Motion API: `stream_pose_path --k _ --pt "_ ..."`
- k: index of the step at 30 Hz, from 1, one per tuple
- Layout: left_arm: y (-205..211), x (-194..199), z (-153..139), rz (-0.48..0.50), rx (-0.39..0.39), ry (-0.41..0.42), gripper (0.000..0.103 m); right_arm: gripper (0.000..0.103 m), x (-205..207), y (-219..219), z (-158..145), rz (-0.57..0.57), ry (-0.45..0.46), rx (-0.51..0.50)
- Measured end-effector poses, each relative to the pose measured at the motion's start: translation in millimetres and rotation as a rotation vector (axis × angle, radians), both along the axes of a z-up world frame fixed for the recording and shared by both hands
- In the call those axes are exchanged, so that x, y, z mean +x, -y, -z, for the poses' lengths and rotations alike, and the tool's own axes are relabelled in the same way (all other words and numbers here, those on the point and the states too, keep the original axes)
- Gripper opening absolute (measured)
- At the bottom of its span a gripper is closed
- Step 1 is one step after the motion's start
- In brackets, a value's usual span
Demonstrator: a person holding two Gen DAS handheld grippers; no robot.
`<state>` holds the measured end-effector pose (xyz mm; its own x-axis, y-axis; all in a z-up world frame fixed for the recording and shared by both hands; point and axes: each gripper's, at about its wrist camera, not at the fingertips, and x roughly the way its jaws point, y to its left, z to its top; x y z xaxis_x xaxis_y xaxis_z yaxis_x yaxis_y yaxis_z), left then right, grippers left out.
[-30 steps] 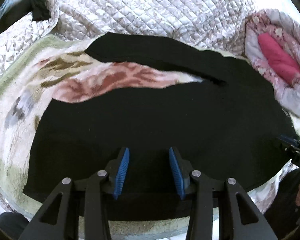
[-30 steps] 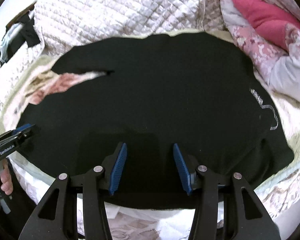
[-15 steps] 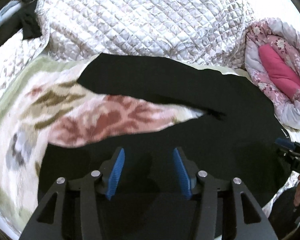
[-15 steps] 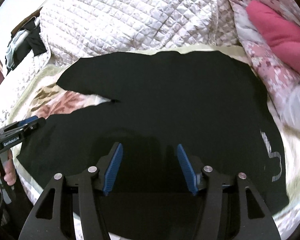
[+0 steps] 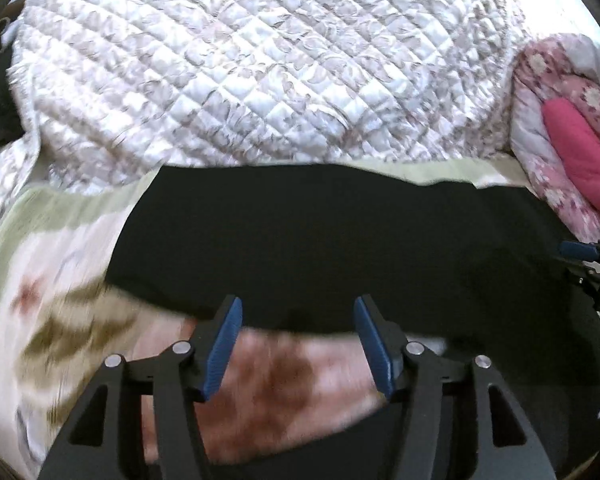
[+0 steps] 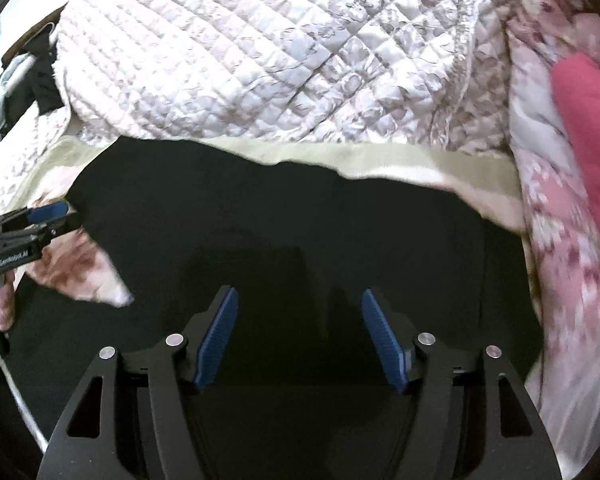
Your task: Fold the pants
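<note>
The black pants (image 5: 340, 232) lie spread flat on the flowered blanket (image 5: 52, 320) of the bed, and I take them as my landmark. Beyond the pants, at their far edge, the white quilted cover (image 5: 260, 72) is piled up, and to the right of the pants there is a pink flowered quilt (image 6: 560, 240) with a plain pink part inside. My left gripper (image 5: 298, 344) hangs over the near edge of one pant leg, where the blanket shows between the two legs; its blue fingers (image 5: 224, 344) are spread and opening more, and nothing is between them. My right gripper (image 6: 300, 340) hangs over the wide, upper part of the pants, and its blue fingers (image 6: 216, 340) are also spread and opening, with only the black cloth below them and nothing pinched. In the right wrist view, the left gripper appears at the left side of the pants, near the gap between the legs, with a hand (image 6: 2, 308) holding it.
</note>
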<state>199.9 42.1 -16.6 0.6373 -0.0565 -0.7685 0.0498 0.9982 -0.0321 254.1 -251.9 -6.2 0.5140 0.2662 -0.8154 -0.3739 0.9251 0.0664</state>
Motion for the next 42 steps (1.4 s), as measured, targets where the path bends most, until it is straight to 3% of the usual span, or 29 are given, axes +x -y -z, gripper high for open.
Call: stream_pose_path --k 9,14,16,18,19,20,21,22,24,30,35,39,42 --pt "0.6 87.8 20.5 -0.003 0.021 -0.027 0.062 0.065 86.1 -6.9 24.3 -0.038 -0.021 -0.058" --pt "9.5 117.4 42.7 0.003 0.058 -0.072 0.063 0.067 110.8 -10.4 41.4 -0.046 -0.060 -0.104" --pt "14.0 120.5 49.8 0.002 0.093 -0.064 0.064 0.067 108.0 -19.7 47.8 -0.085 -0.054 -0.188" --pt "22.4 120.3 53.3 0.011 0.152 -0.045 0.061 0.060 106.3 -24.0 49.7 -0.089 -0.048 -0.229" --pt "27.2 119.5 54.7 0.011 0.178 -0.035 0.058 0.043 106.8 -23.4 49.1 -0.075 -0.043 -0.245" --pt "31.0 118.8 55.8 0.005 0.210 -0.028 0.044 0.017 107.6 -21.6 48.2 -0.049 -0.031 -0.275" --pt "34.6 118.9 57.2 -0.009 0.261 -0.025 0.028 0.016 107.4 -16.5 44.4 -0.047 -0.043 -0.234" --pt "36.3 119.2 57.3 -0.016 0.288 -0.021 0.024 0.013 105.1 -14.2 41.0 -0.044 -0.042 -0.222" --pt "34.4 118.4 51.6 -0.016 0.269 -0.018 0.005 0.011 95.6 -13.4 31.6 -0.052 -0.014 -0.217" --pt "22.3 88.0 12.1 -0.016 0.208 0.049 0.004 0.011 34.3 -7.4 -22.3 -0.053 0.104 -0.106" --pt "13.3 31.0 -25.4 -0.013 0.158 0.124 0.004 0.010 -32.2 -3.5 -49.8 -0.056 0.164 -0.032" --pt "5.7 -18.3 -39.1 -0.022 0.118 0.151 0.004 0.010 -91.2 11.9 -58.9 -0.038 0.168 0.022" --pt "-0.6 -63.9 -41.1 -0.024 0.073 0.158 0.004 0.010 -138.2 22.5 -45.2 -0.017 0.125 0.042"
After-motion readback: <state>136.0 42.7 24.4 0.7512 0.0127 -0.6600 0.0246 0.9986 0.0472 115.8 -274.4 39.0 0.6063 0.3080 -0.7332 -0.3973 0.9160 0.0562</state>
